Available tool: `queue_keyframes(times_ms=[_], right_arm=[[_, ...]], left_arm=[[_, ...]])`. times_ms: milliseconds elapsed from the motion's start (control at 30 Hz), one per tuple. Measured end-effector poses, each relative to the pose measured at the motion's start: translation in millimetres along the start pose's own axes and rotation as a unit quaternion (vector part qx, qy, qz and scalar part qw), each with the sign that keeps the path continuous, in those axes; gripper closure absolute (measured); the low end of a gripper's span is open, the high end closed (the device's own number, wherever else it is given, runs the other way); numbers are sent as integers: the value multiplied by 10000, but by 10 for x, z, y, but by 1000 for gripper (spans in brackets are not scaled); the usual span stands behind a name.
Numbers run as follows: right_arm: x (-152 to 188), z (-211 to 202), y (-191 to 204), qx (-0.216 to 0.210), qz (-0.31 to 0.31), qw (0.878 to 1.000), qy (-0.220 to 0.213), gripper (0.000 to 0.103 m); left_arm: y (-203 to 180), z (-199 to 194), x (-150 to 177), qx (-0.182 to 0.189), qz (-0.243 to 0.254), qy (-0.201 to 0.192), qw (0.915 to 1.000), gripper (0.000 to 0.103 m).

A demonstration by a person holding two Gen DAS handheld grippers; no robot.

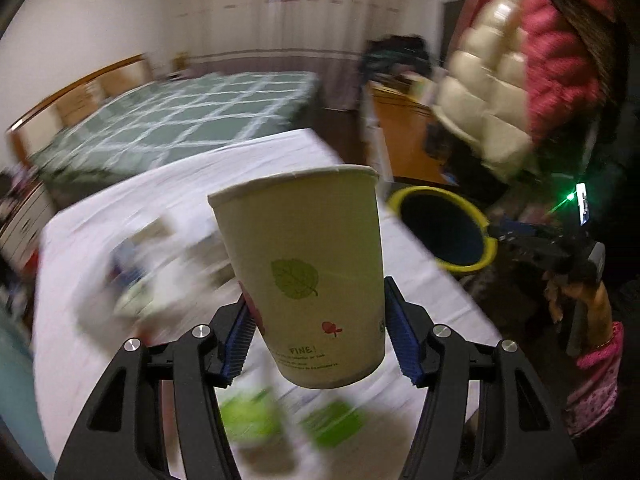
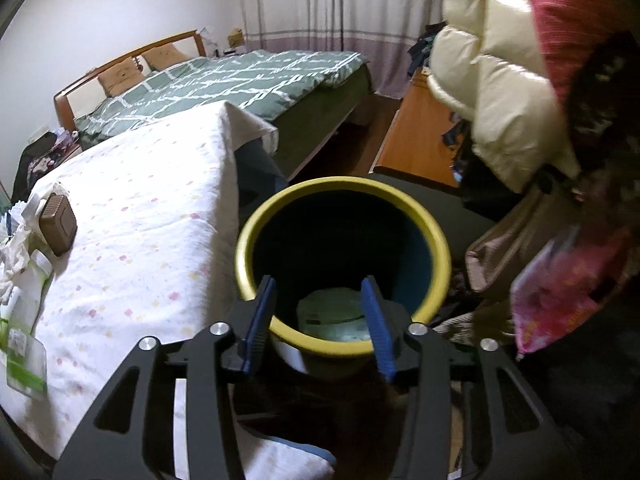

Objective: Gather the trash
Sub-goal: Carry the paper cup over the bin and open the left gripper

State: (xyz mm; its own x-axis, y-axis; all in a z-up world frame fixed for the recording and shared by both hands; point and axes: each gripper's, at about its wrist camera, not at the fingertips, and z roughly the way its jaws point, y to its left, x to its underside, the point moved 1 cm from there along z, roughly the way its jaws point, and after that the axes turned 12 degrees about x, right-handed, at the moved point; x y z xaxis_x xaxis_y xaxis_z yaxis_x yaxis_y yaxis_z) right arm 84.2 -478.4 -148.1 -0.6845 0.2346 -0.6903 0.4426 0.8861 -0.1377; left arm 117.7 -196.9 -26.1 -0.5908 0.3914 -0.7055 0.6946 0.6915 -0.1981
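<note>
Step in hand: carrying; the left gripper (image 1: 316,336) holds a cream paper cup with leaf print (image 1: 304,264) above the white, pastel-dotted cloth of the desk (image 1: 192,184).
Left jaws: pinching the cup's lower wall between ribbed blue pads; cup upright, slightly tilted.
Right jaws: the right gripper (image 2: 320,316) is spread, nothing between its pads, poised over the round dark bin with yellow rim (image 2: 400,200).
Bin: stands just beside the desk edge; a pale, round, lidded-looking item (image 2: 328,312) lies at its bottom.
Next move, judged: bring the cup over the bin mouth, then release.
Risk: thin paper wall may crush.
Remaining: crumpled white tissue (image 2: 14,248) and green-and-white packets (image 2: 20,356) on the desk.
</note>
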Motion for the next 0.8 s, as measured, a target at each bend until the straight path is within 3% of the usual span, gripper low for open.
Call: queue_keyframes(times_ms=[133, 367, 733, 800], right_arm=[[43, -55, -195, 151, 146, 9998, -75, 58], [123, -57, -470, 424, 251, 9987, -109, 39], [269, 82, -760, 465, 475, 9978, 79, 38], [285, 79, -786, 476, 509, 9975, 92, 38]], left_arm=[[-382, 494, -398, 354, 497, 158, 9980, 43], [-796, 1600, -839, 1001, 597, 900, 9891, 43], [-1176, 2811, -931, 1135, 839, 1638, 9763, 41], [-1245, 2947, -934, 1121, 882, 1696, 9751, 36]])
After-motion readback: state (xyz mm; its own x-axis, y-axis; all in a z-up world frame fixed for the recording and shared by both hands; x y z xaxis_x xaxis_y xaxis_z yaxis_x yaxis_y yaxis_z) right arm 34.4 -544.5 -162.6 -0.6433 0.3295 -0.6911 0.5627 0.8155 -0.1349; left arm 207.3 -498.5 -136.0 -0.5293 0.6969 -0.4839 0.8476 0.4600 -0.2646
